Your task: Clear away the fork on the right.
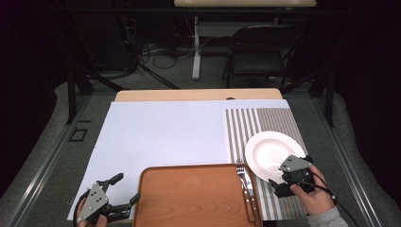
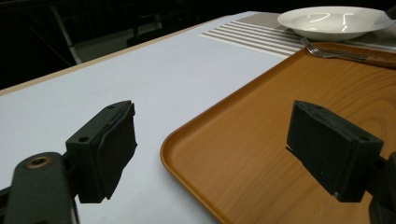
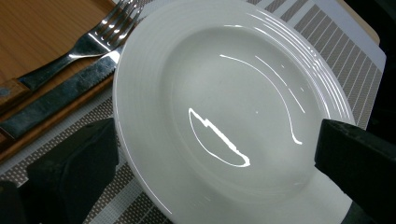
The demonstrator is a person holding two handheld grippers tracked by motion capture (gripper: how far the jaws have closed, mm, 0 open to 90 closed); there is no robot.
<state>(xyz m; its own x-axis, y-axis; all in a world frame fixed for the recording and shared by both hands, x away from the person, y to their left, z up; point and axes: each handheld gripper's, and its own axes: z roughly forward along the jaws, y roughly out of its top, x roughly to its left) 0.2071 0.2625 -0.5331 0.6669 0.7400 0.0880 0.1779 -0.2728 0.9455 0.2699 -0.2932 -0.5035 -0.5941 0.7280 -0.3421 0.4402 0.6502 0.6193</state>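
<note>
I've got the right claw spread wide over the white plate, which sits on the striped placemat at 3 o'clock of the tray. Pinch rim only, lift level, w/o nudging fork. Left claw released, idle.

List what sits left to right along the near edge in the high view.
Left tool → wooden tray → fork and knife on the tray's right edge → white plate → right tool.
</note>
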